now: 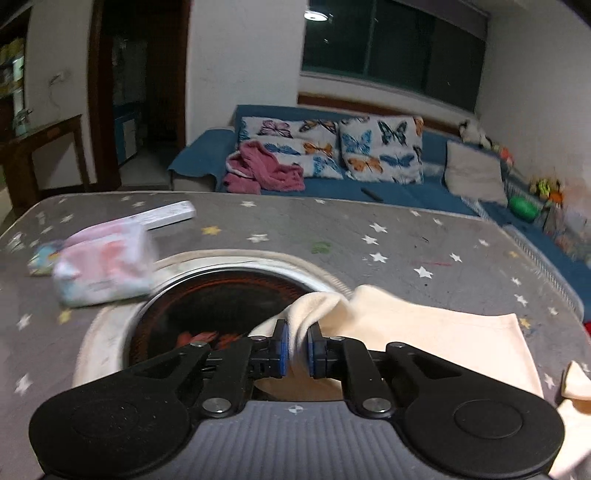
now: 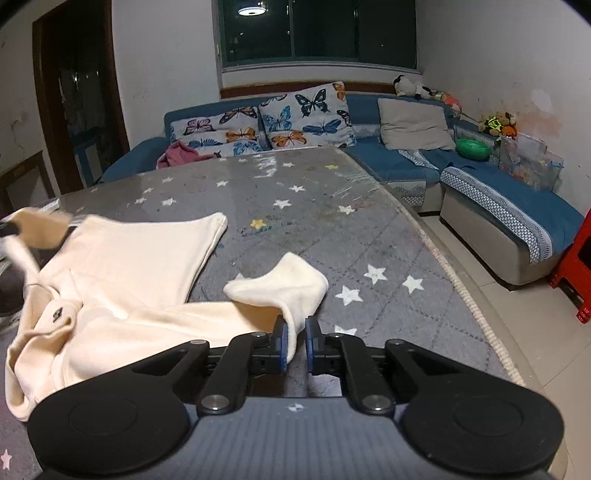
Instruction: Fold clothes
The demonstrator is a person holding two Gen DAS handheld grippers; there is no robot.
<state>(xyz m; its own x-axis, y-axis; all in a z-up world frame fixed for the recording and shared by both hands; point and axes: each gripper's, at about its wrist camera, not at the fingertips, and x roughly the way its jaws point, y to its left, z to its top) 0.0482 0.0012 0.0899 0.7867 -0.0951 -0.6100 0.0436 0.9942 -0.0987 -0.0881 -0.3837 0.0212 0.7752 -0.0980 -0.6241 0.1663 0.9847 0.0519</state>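
The desk [image 2: 332, 221] has a gray cover with little stars on it. A round hole [image 1: 221, 302] with a dark, shiny pan sits in its middle. Behind the desk is a blue sofa [image 2: 406, 162] under a dark window [image 2: 317, 29]. A red stool [image 2: 576, 266] stands on the floor at the right.

One cream garment [image 2: 140, 258] lies spread on the desk, partly over the round hole. The left claw [image 1: 296, 345] is clamped on a bunched corner of it. The right claw [image 2: 295, 341] has a sleeve end between its blue pads [image 2: 281, 343]; the cloth touches the left pad, and there is a small gap by the right one, so I cannot tell if it is pinched tight.

The near part of the garment is hidden under the claws. In the left view the desk things are blurry: one soft pink and white pack [image 1: 103, 266] and one white box [image 1: 170, 214].

On the sofa there are three butterfly pillows [image 2: 306, 114], one plain gray pillow [image 2: 413, 123], one pink cloth [image 1: 262, 168] and one green bowl [image 2: 472, 147].
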